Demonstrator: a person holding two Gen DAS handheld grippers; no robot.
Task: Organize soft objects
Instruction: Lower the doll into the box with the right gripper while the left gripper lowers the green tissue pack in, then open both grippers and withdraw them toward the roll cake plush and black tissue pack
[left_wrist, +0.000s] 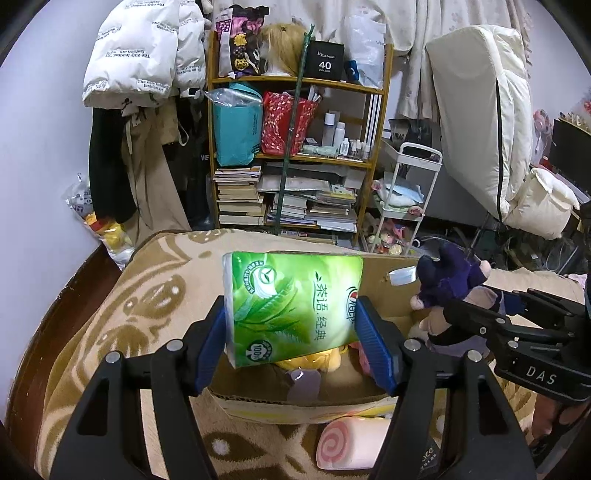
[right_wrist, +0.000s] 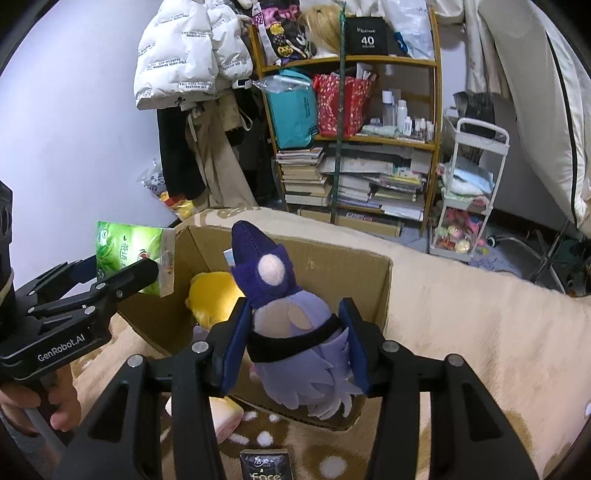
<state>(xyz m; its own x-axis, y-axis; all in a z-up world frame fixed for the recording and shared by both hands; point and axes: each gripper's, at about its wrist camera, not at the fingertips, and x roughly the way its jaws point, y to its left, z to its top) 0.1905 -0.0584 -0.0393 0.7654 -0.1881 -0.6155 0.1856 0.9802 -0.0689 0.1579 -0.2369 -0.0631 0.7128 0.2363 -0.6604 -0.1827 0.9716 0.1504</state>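
Observation:
My left gripper is shut on a green tissue pack and holds it above the near left part of an open cardboard box. My right gripper is shut on a purple plush bird and holds it over the box's near edge. A yellow plush lies inside the box. In the left wrist view the plush bird and right gripper are at the right. In the right wrist view the tissue pack and left gripper are at the left.
The box sits on a beige patterned blanket. A pink swirl roll cushion lies in front of the box. A dark packet lies near the front edge. A cluttered bookshelf and white cart stand behind.

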